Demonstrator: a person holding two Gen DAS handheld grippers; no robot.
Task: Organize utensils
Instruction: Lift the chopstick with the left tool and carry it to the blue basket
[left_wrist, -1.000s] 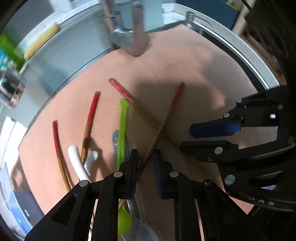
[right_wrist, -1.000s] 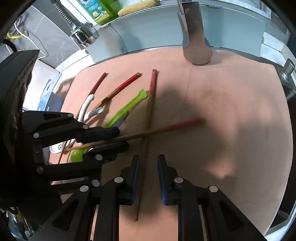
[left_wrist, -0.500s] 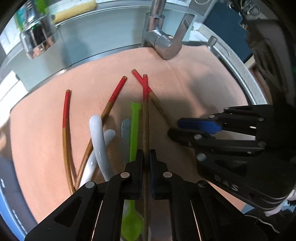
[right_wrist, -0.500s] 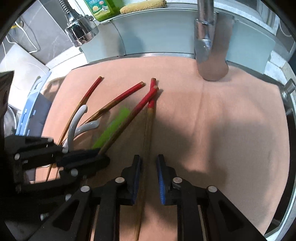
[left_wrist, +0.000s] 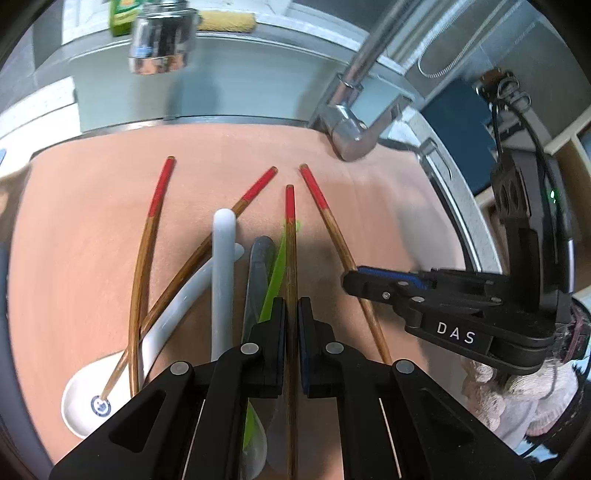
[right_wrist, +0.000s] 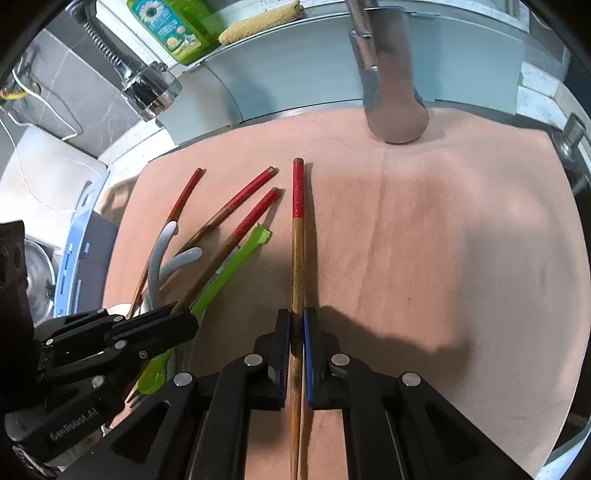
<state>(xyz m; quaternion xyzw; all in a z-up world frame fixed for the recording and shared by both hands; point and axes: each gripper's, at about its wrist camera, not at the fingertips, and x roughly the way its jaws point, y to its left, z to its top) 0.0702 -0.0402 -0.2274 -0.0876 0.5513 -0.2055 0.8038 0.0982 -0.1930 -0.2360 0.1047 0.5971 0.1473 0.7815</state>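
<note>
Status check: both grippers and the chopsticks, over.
Left gripper shut on one chopstick. Right gripper shut on another chopstick. Two chopsticks loose among spoons. Nothing blocking.

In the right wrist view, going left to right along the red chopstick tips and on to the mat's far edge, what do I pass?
Leftmost chopstick tip → second chopstick tip → left gripper's chopstick tip → right gripper's chopstick tip → tap spout.

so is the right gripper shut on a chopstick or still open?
Shut on it. In the right wrist view the right gripper has both fingers pressed against the chopstick, no gap visible.
</note>
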